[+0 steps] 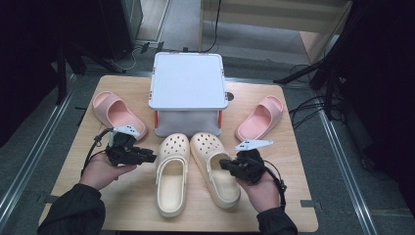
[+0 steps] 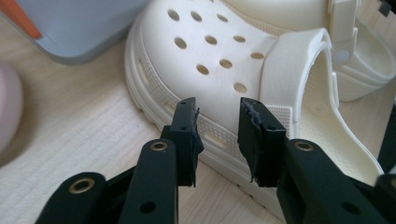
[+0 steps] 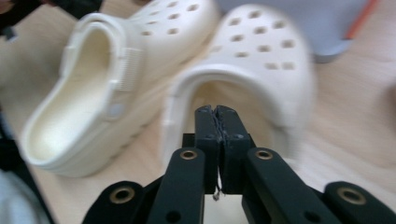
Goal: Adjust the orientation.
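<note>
A pair of cream clogs lies side by side in the middle of the wooden table, toes toward a grey box. My left gripper sits just left of the left clog. In the left gripper view this gripper is open, its jaws a small gap apart in front of the left clog's perforated side, with nothing pressed between the pads. My right gripper hovers over the right clog at its foot opening. In the right gripper view this gripper is shut, pads together and empty, before the blurred right clog.
A grey box with orange corner strips stands behind the clogs. A pink slide lies at the left and another pink slide at the right. A person's hands come in from the table's front edge.
</note>
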`<control>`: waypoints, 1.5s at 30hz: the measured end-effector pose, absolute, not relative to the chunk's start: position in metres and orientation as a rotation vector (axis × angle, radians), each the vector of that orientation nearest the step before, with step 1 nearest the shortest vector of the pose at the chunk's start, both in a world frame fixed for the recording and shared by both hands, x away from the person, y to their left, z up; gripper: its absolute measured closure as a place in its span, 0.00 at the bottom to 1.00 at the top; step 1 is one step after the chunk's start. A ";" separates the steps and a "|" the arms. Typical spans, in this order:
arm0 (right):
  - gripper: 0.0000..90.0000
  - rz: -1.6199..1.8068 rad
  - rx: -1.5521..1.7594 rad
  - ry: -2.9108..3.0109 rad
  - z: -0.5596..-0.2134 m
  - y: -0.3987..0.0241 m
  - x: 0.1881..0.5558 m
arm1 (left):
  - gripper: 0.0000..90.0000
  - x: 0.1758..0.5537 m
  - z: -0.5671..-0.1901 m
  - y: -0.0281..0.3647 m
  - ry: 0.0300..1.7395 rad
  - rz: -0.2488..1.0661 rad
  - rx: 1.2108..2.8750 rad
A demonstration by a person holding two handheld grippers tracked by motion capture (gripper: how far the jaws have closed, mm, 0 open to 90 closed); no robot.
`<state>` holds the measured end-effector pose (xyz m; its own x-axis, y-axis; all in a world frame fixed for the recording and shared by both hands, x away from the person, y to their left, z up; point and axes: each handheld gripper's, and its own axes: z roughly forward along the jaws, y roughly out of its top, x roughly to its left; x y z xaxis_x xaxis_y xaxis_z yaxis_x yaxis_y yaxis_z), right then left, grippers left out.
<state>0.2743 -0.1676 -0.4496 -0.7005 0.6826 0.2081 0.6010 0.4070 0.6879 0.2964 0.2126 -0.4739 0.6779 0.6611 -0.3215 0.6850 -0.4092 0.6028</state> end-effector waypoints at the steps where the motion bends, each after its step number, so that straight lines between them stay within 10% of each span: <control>1: 1.00 1.168 1.162 2.533 -0.450 -0.174 0.278 | 0.75 0.297 -0.476 0.212 1.032 -0.042 2.160; 45: 0.97 1.166 1.214 2.611 -0.500 -0.180 0.328 | 0.89 0.291 -0.501 0.200 1.050 -0.103 2.200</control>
<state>0.3278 -0.1797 -0.4996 -0.6939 0.6700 0.2639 0.6437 0.4129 0.6443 0.2907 0.2001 -0.5007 0.6705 0.6569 -0.3448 0.7114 -0.4373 0.5502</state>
